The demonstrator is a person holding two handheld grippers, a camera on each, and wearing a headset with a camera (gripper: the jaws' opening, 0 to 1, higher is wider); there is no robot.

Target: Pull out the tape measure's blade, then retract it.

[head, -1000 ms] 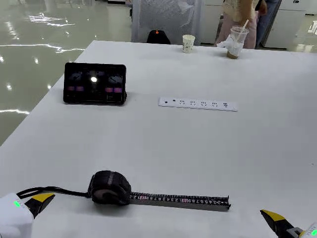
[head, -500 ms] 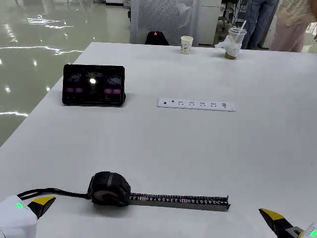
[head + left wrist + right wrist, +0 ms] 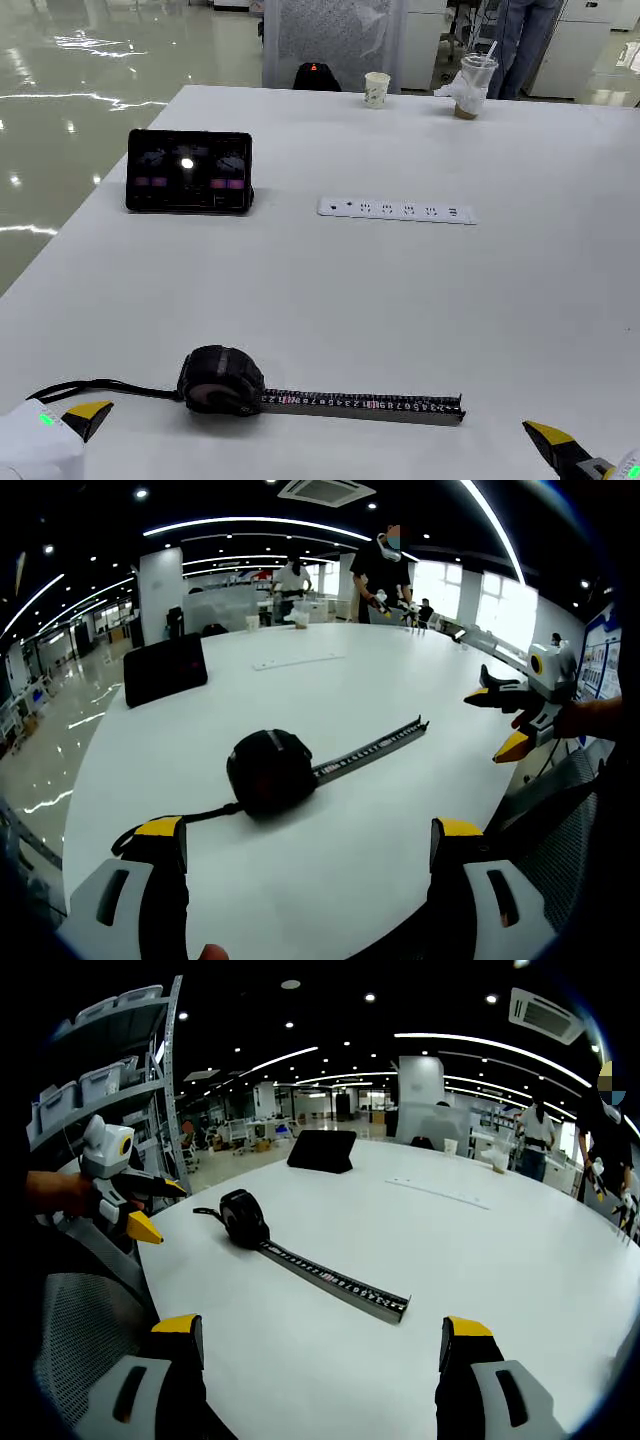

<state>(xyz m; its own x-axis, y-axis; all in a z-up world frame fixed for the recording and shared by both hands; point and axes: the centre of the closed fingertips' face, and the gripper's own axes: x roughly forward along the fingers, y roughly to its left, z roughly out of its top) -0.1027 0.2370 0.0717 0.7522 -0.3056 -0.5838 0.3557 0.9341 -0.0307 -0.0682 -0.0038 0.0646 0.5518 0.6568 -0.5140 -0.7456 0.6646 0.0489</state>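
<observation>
Left gripper (image 3: 88,410) hovered at the table's (image 3: 350,290) near-left corner, jaws wide apart, empty. Just right of it lay the tape measure (image 3: 220,378), strap (image 3: 110,385) trailing leftward, blade (image 3: 365,405) stretched flat to the right. Past the hook (image 3: 460,405) waited the right gripper (image 3: 487,727), jaws apart too. Smart play: pin the case, pinch the hook, feed it back slowly.

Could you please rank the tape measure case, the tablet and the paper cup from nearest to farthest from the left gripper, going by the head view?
1. tape measure case, just right of the left gripper.
2. tablet, mid-table on the left.
3. paper cup, at the far edge.
</observation>
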